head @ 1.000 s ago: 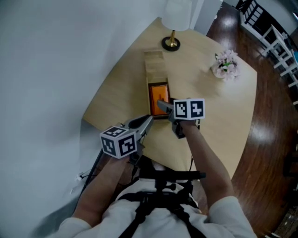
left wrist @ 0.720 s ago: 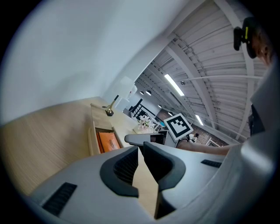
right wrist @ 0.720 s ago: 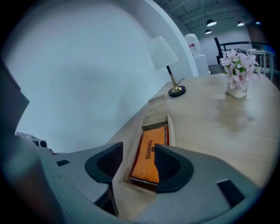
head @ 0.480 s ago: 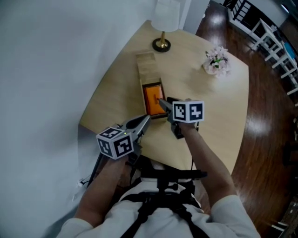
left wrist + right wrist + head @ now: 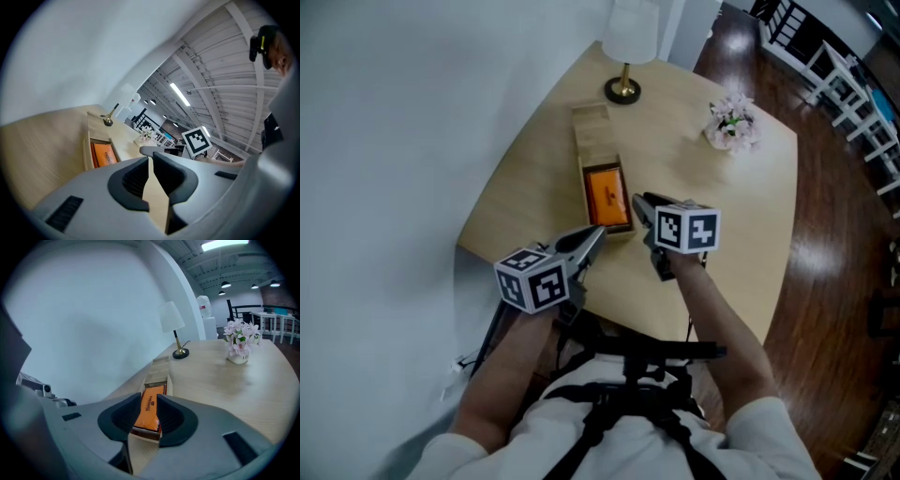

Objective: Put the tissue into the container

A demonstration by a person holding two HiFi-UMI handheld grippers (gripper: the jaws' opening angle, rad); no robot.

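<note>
Tissue pack (image 5: 607,195): flat inside wooden container (image 5: 592,122), film-wrapped. Judged light, soft, crushable, somewhat slick. Take hold across the long edges at mid-length, with light pressure.
Right gripper (image 5: 639,202): jaws narrowly apart, just been closing, nothing between.
Left gripper (image 5: 598,234): pressed together, empty.

The pale curved wooden tabletop (image 5: 712,197) shows fine straight grain under a smooth matt finish. The long rectangular light-wood container (image 5: 592,131) matches it closely (same blond tone, same dull sheen). The orange tissue pack (image 5: 606,194) looks like slick plastic film, faintly glossy. The round lamp base (image 5: 622,91) is polished brass-coloured metal, beneath a matt white lampshade (image 5: 630,33). The dark brown plank floor (image 5: 844,234) is highly glossy and mirrors the light.
</note>
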